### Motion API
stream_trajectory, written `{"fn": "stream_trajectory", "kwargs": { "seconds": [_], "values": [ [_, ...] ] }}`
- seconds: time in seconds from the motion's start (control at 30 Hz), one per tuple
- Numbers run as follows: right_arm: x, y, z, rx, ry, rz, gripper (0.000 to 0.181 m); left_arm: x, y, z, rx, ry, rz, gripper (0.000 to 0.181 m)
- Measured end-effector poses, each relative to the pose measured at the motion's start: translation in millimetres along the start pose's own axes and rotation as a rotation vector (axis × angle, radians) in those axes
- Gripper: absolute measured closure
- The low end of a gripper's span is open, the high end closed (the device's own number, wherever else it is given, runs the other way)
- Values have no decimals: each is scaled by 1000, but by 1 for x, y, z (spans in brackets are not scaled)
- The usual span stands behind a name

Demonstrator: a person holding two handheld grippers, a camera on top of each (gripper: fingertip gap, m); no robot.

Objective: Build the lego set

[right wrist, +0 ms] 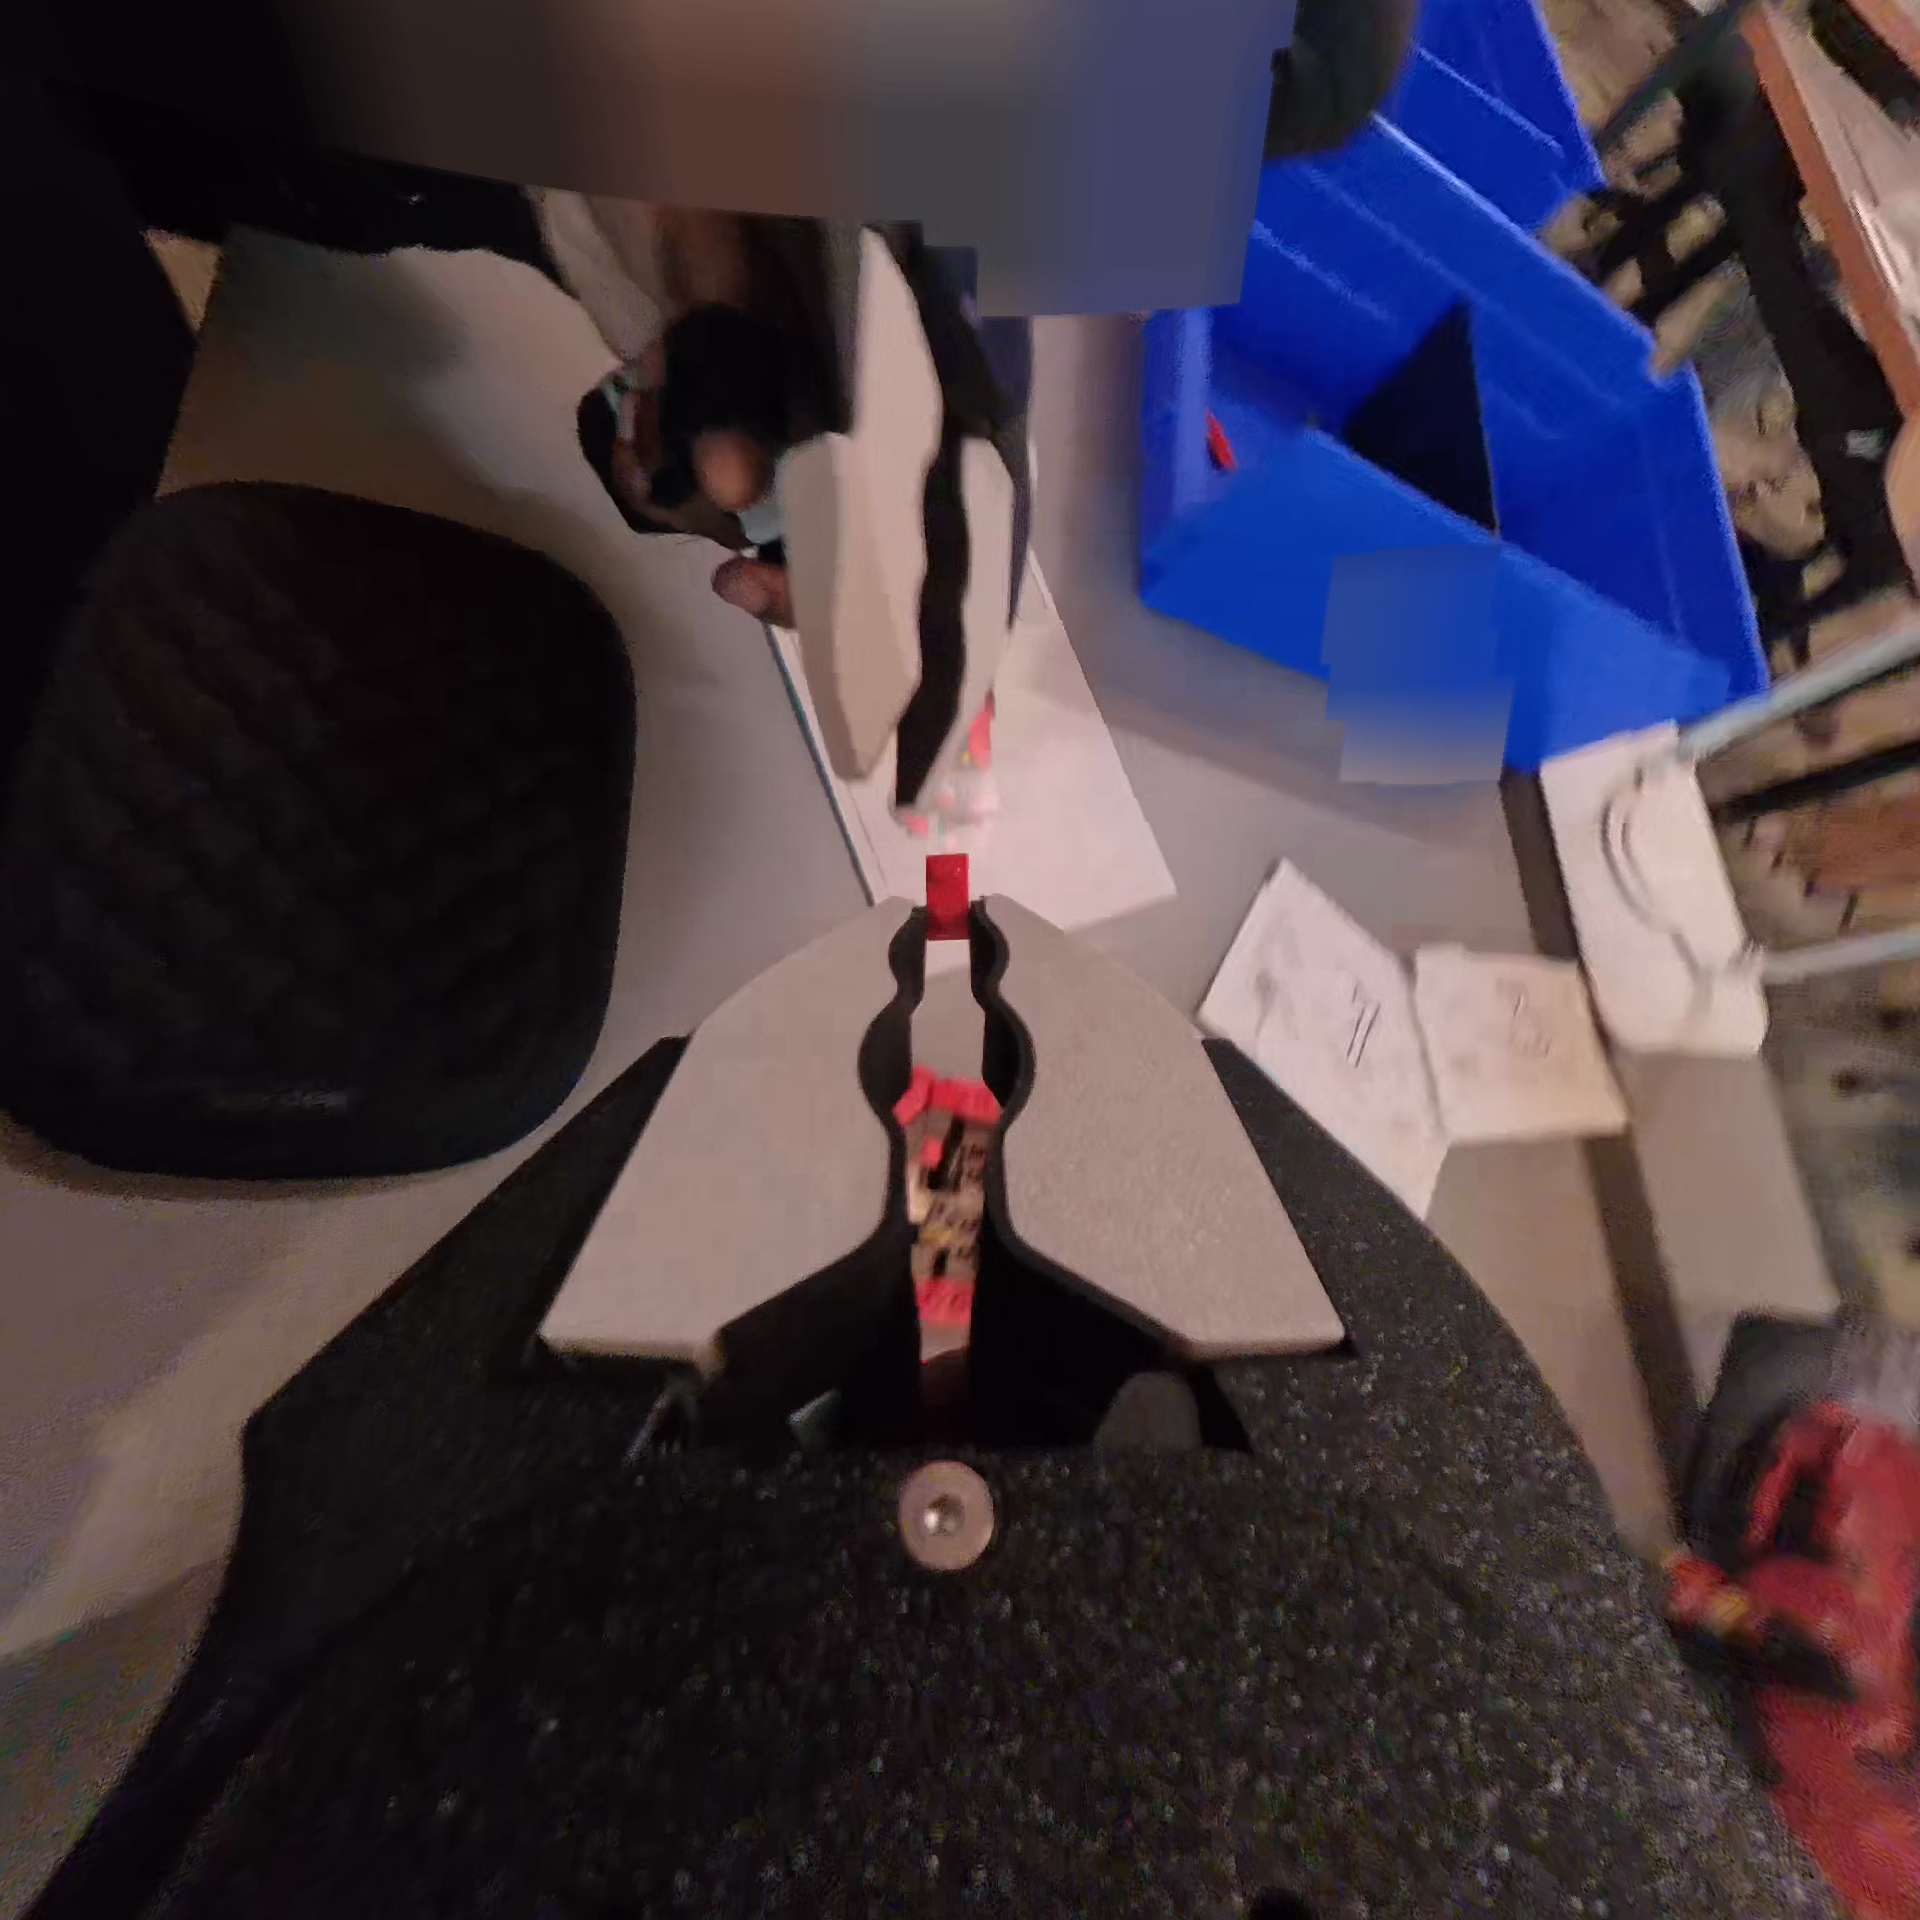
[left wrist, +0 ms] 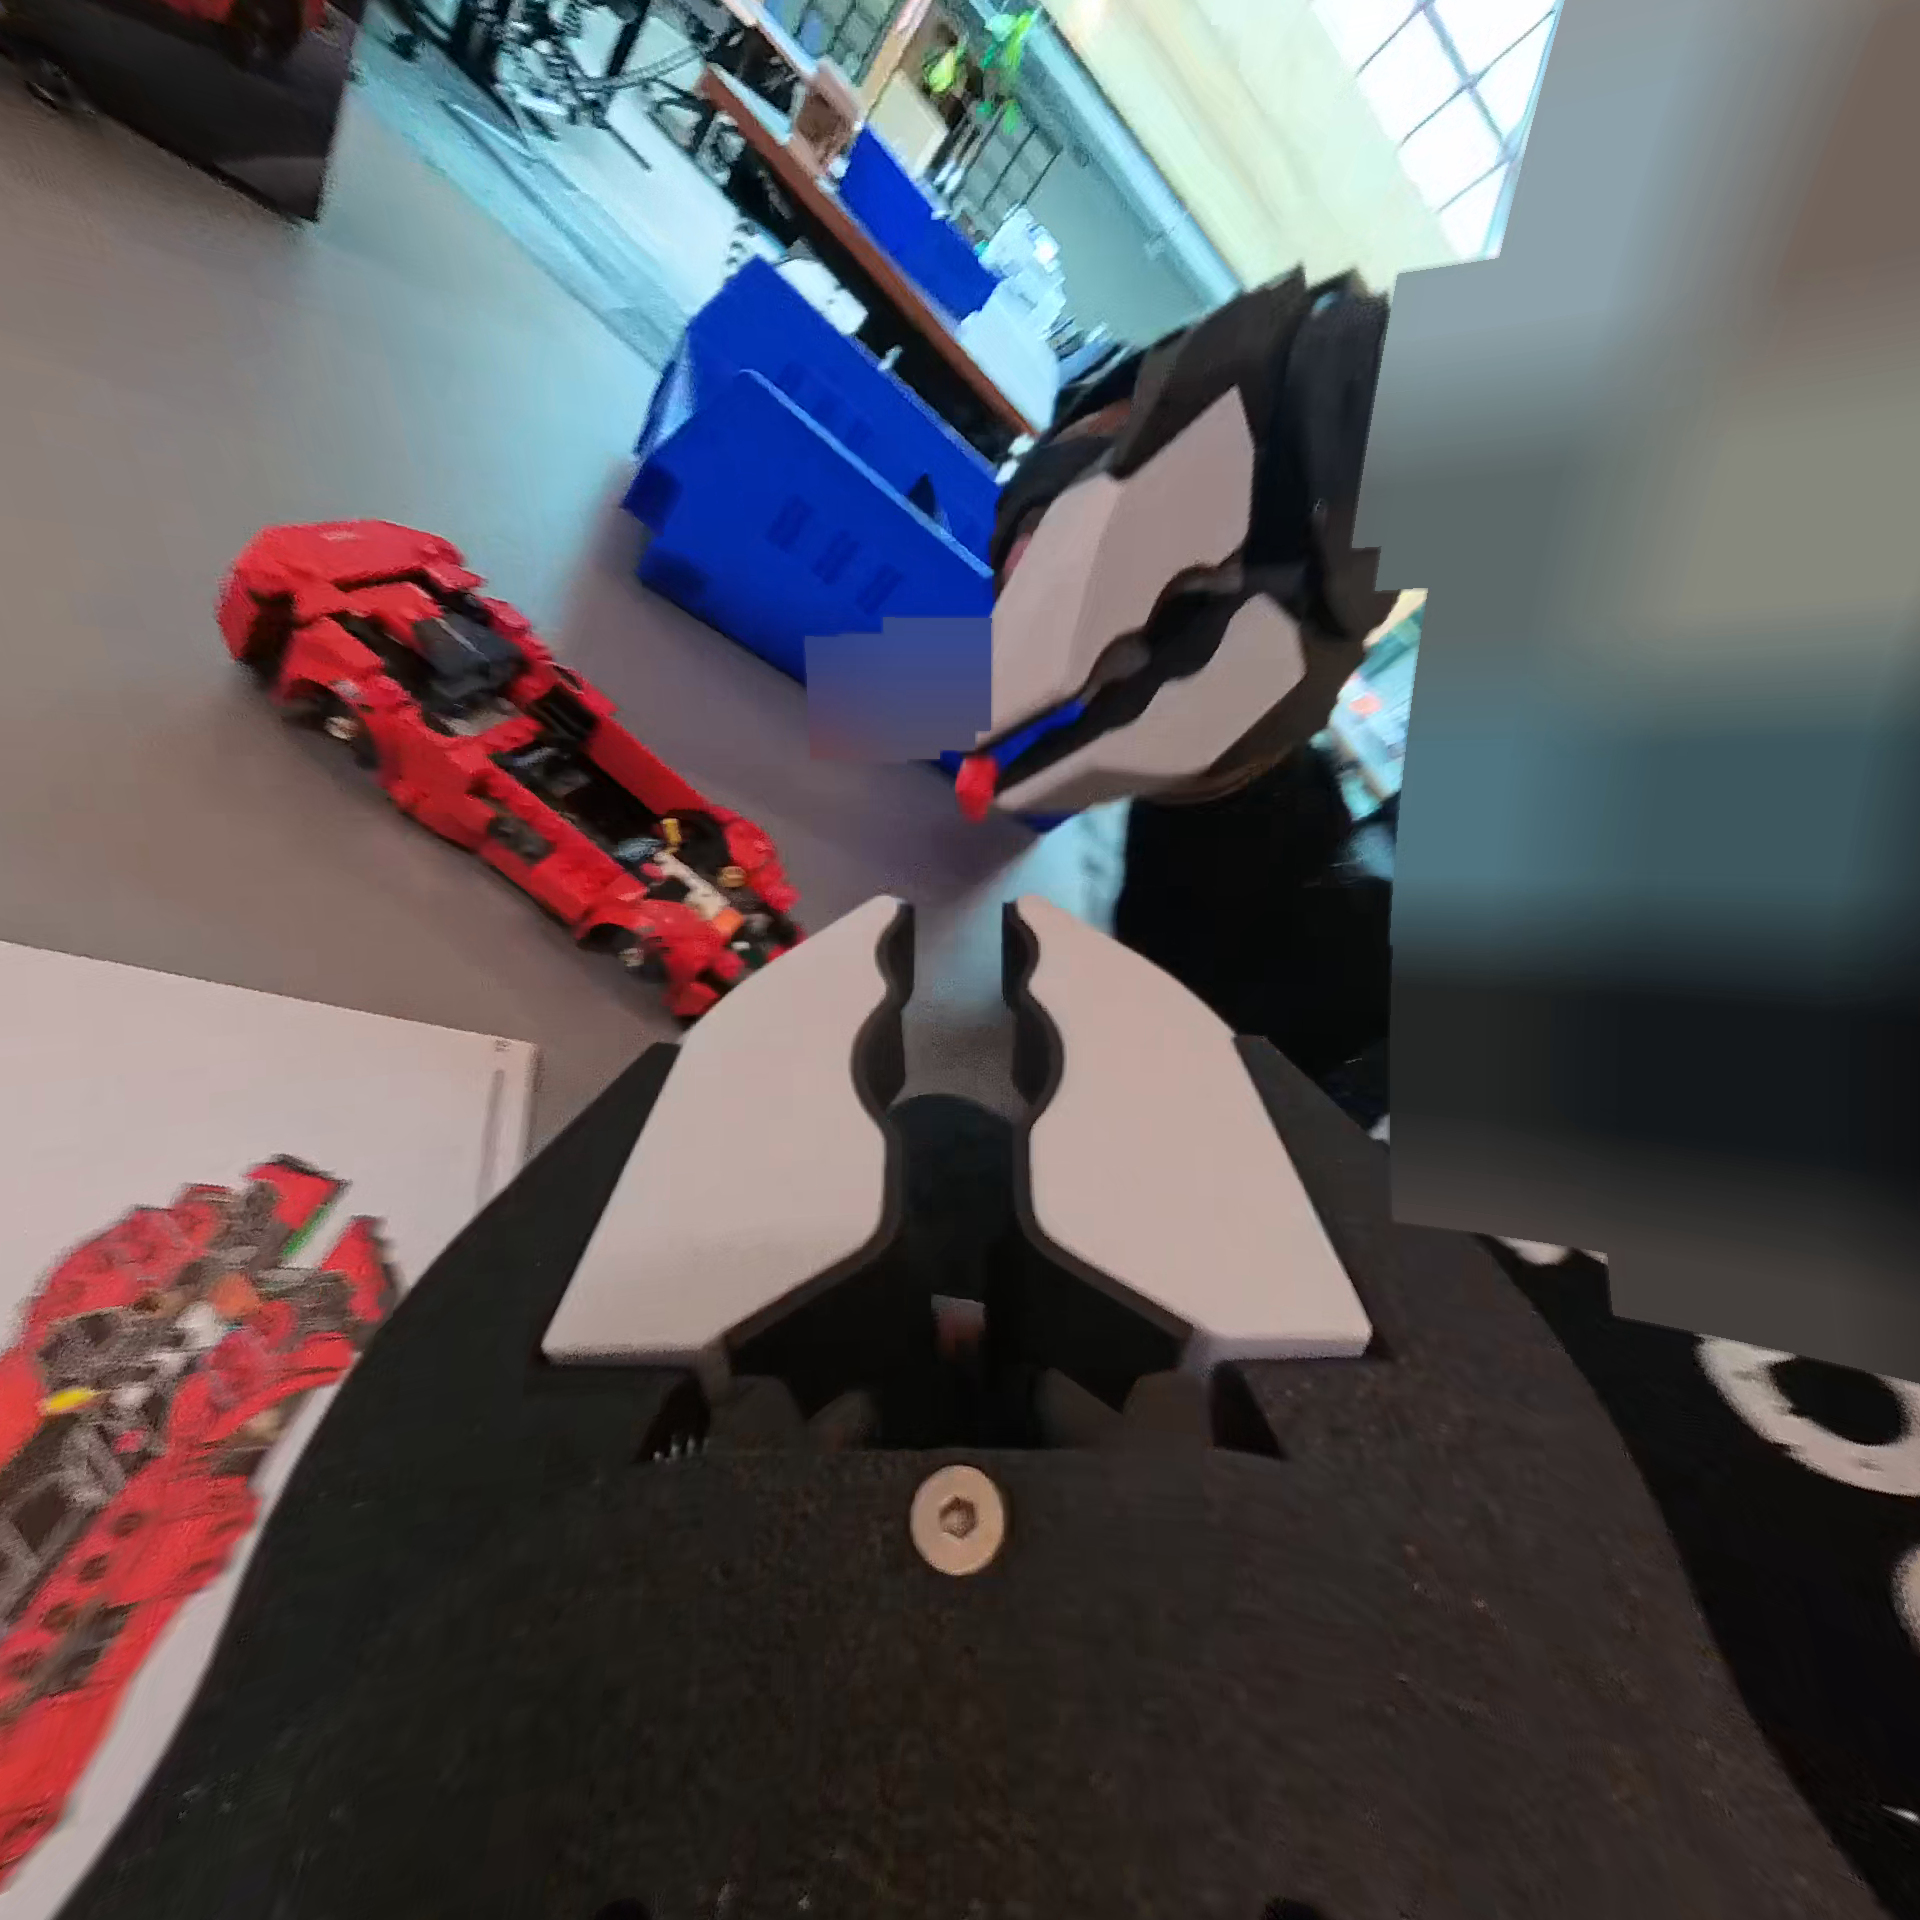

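Observation:
The red lego car (left wrist: 499,748) lies on the grey table (left wrist: 312,416), ahead and left of my left gripper (left wrist: 958,920), which is open and empty. My right gripper (right wrist: 948,914) is shut on a small red lego piece (right wrist: 948,894) that sticks out past its tips. In the left wrist view the right gripper (left wrist: 997,784) hangs in the air, ahead and slightly right, with the red piece (left wrist: 974,784) at its tip. In the right wrist view the left gripper (right wrist: 914,748) points back toward the red piece, a short way apart. Red and grey lego shows blurred through the right gripper's gap.
Blue bins (left wrist: 810,488) stand behind the car; they also show in the right wrist view (right wrist: 1455,468). An open instruction booklet (left wrist: 156,1351) lies at the near left. Loose paper sheets (right wrist: 1351,1018) and a black padded cushion (right wrist: 291,831) lie on the table. A person's hand (right wrist: 727,468) holds the left gripper.

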State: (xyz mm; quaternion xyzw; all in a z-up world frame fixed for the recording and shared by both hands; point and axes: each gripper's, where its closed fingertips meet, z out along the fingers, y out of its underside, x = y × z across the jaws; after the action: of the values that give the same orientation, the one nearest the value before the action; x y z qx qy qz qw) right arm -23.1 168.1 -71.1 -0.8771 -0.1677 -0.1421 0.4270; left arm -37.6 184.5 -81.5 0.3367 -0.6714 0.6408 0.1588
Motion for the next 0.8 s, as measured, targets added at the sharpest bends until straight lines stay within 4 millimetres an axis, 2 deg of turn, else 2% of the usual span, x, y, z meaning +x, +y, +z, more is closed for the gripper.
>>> {"fn": "stream_trajectory", "kwargs": {
  "seconds": [0.03, 0.1, 0.17, 0.23, 0.37, 0.6, 0.8],
  "values": [
    [-1, 11, -8, 9, 13, 80, 173, -6, 4, 3, -28, -48, 61, 164],
    [-5, 42, -18, -18, 38, 239, 173, -18, 16, 11, -113, -149, 185, 161],
    [-14, 82, -18, -121, 60, 332, 173, -25, 28, 22, -192, -201, 274, 156],
    [-28, 101, -13, -156, 15, 381, 173, -28, 36, 33, -237, -219, 325, 155],
    [-37, 117, -7, -201, -50, 384, 173, -39, 40, 47, -279, -295, 444, 158],
    [-33, 116, 2, -201, -146, 368, 173, -45, 45, 49, -320, -356, 536, 164],
    [-32, 119, 4, -218, -166, 377, 173, -47, 43, 64, -356, -376, 579, 178]
  ]
}}
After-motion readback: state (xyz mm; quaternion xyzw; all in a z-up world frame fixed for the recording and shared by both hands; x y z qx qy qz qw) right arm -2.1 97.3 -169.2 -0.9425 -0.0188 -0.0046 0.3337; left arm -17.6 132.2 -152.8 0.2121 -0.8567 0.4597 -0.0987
